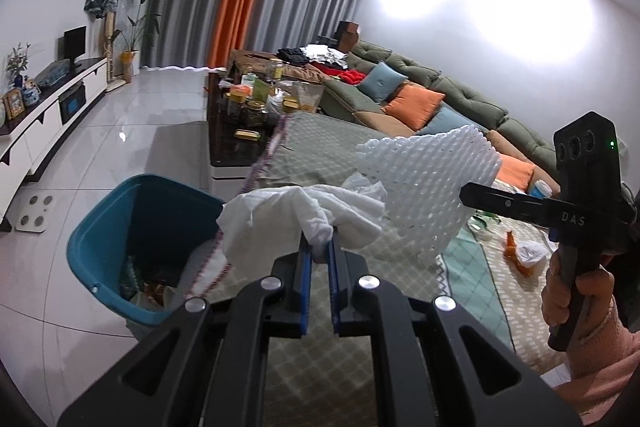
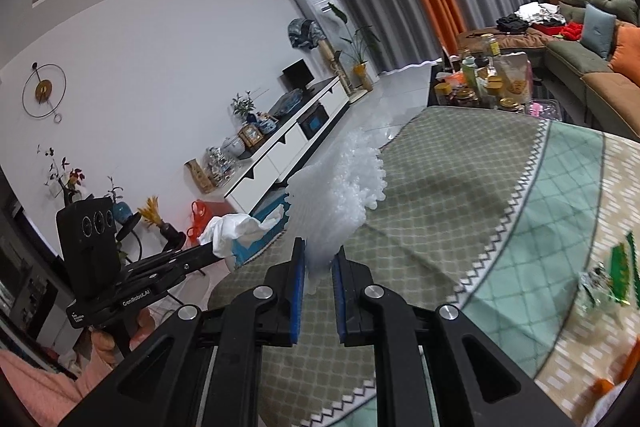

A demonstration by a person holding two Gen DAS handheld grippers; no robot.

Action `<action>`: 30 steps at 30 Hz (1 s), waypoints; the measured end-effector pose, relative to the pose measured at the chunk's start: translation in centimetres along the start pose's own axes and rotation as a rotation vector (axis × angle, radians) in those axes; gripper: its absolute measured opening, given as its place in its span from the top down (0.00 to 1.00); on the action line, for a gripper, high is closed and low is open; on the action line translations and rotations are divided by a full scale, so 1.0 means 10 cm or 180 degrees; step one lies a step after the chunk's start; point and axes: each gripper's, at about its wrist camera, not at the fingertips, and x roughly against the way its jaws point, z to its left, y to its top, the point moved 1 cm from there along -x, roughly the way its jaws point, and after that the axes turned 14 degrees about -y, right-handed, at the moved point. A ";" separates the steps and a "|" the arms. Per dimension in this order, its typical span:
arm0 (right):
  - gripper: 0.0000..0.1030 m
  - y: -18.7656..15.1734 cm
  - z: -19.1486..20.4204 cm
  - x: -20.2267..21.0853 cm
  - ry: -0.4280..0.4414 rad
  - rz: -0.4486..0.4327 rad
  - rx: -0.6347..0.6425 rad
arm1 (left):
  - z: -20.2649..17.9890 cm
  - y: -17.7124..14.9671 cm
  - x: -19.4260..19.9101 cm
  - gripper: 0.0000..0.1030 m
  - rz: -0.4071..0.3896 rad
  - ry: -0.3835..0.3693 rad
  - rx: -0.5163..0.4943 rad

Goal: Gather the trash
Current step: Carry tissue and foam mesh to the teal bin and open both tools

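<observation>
The left tongs [image 1: 319, 251] pinch a crumpled tissue [image 1: 296, 219]; the right tongs [image 2: 321, 259] pinch a white foam net [image 2: 336, 195]. Both are held in the air above the table [image 1: 320, 147]. The blue bin [image 1: 120, 227] stands on the floor, below and to the left of the tissue, so the left hand is nearer. Only the left view shows inside the bin; the right view shows a green wrapper [image 2: 620, 267] on the table.
</observation>
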 end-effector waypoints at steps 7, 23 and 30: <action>0.87 0.06 0.15 -0.16 0.0082 0.0064 0.0099 | 0.14 0.04 0.09 0.91 -0.0043 0.0130 0.0018; 0.87 0.28 0.51 -0.62 0.0116 0.0165 0.0320 | 0.60 0.11 0.18 0.91 -0.0105 0.0455 0.0236; 0.87 0.35 0.67 -0.83 0.0079 0.0198 0.0404 | 0.84 0.11 0.16 0.91 -0.0087 0.0557 0.0354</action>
